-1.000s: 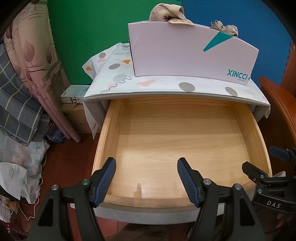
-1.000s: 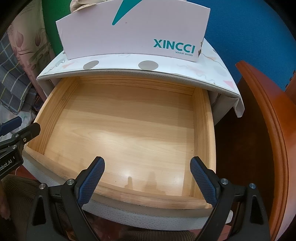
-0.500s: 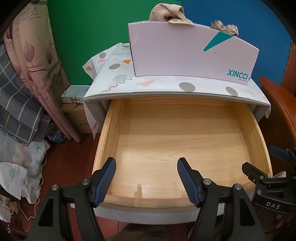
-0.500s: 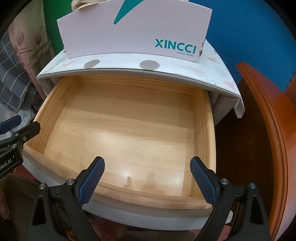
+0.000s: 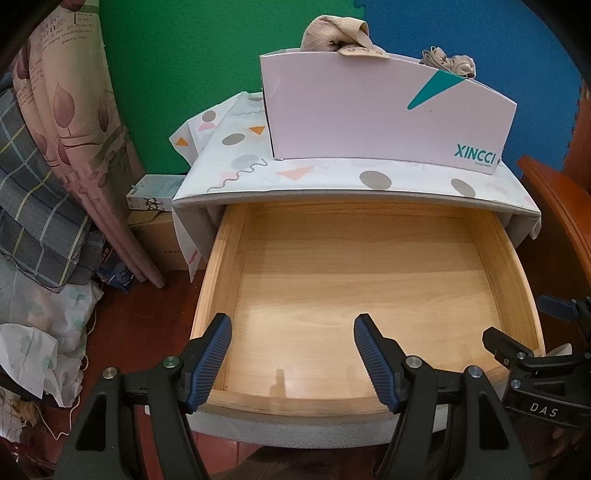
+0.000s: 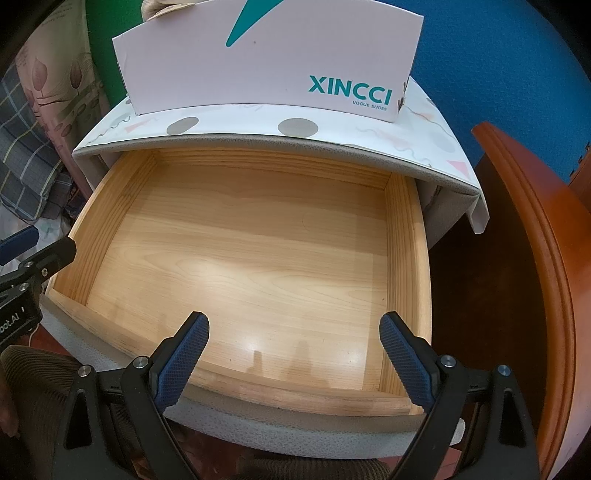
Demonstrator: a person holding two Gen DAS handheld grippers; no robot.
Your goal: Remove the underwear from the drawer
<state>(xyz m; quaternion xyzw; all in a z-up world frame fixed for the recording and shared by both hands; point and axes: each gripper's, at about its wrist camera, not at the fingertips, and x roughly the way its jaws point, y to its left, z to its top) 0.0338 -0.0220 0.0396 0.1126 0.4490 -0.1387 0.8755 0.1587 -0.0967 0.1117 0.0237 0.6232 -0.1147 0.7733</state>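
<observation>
Beige underwear [image 5: 334, 31] bunched in the pink box [image 5: 384, 110] — both grippers' jaws apart, holding nothing, over the drawer [image 5: 218, 258].

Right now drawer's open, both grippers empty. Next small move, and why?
Probably none into the drawer: its wooden floor shows bare in both views, and beige underwear already sits in the XINCCI shoe box on top. The left gripper and right gripper are open, holding nothing. I'd back both away a little.
</observation>
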